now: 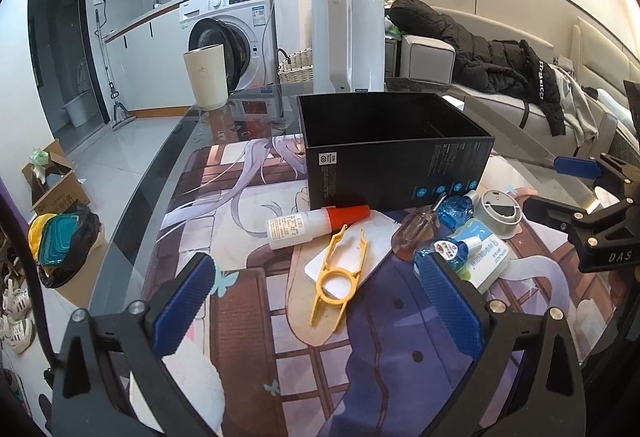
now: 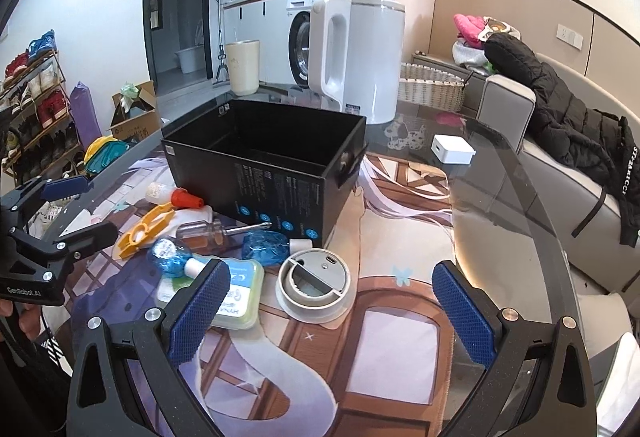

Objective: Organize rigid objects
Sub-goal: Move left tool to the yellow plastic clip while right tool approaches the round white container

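An open, empty black box point(image 1: 392, 157) point(image 2: 264, 165) stands on the glass table. In front of it lie a red-capped glue bottle point(image 1: 316, 225), a yellow plastic tool point(image 1: 340, 277) on a flat white block point(image 1: 372, 237), an amber-handled screwdriver point(image 2: 208, 231), two blue bottles point(image 1: 456, 209) point(image 1: 452, 253), a green-white packet point(image 2: 240, 297) and a grey round lid point(image 2: 314, 285). My left gripper point(image 1: 316, 263) hangs open just short of the yellow tool. To the right of the pile, the right gripper point(image 2: 330, 271) is open just before the grey lid. Neither holds anything.
A white kettle point(image 2: 356, 61) and a cream cup point(image 1: 206, 77) stand behind the box. A white charger point(image 2: 452, 151) lies on the glass at the far right. A printed mat point(image 2: 304, 357) covers the near table. A sofa with a black jacket point(image 2: 560, 109) is to the right.
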`<state>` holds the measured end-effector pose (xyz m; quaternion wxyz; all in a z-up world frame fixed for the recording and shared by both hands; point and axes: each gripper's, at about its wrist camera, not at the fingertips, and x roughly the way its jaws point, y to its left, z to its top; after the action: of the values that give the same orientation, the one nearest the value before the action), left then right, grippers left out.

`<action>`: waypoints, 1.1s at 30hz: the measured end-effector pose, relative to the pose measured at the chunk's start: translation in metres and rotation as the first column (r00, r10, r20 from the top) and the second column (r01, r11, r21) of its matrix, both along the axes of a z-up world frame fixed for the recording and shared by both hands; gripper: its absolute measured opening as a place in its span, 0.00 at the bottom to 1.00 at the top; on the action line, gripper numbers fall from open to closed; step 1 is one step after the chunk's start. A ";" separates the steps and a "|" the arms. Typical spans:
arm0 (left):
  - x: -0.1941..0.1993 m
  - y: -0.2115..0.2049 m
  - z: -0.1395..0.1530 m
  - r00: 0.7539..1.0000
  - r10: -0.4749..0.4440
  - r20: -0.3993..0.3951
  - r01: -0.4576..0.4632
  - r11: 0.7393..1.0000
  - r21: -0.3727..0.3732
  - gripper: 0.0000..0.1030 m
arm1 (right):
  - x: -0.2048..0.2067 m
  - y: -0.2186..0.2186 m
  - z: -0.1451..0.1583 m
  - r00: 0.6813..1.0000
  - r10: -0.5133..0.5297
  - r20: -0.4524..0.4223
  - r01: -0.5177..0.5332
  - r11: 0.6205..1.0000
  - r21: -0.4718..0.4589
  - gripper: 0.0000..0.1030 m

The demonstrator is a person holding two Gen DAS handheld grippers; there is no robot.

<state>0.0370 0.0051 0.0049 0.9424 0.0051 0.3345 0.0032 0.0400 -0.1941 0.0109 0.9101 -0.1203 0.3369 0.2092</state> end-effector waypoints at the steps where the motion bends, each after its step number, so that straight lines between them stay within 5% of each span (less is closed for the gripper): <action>1: 0.002 0.000 -0.001 1.000 -0.007 -0.006 0.007 1.000 0.002 0.99 | 0.004 0.000 -0.002 1.000 -0.003 -0.011 0.003 1.000 -0.009 1.00; 12: 0.025 0.002 -0.016 0.995 -0.054 -0.083 0.055 0.998 0.020 0.99 | 0.034 -0.001 -0.025 0.996 -0.028 -0.088 0.023 0.998 -0.060 1.00; 18: 0.032 -0.001 -0.025 0.989 -0.070 -0.130 0.072 0.997 0.015 0.90 | 0.043 -0.002 -0.035 0.991 -0.026 -0.133 0.018 0.998 -0.062 1.00; 27: 0.035 0.001 -0.029 0.980 -0.114 -0.166 0.109 0.993 -0.036 0.63 | 0.047 0.001 -0.043 0.980 -0.015 -0.199 0.005 0.999 -0.050 1.00; 33: 0.032 0.000 -0.028 0.975 -0.146 -0.166 0.139 0.989 -0.052 0.45 | 0.047 0.005 -0.046 0.976 -0.010 -0.219 -0.002 0.998 -0.056 0.84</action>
<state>0.0692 0.0050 -0.0234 0.9083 0.0105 0.4121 -0.0716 0.0866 -0.1889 -0.0348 0.8642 -0.1211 0.4410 0.2097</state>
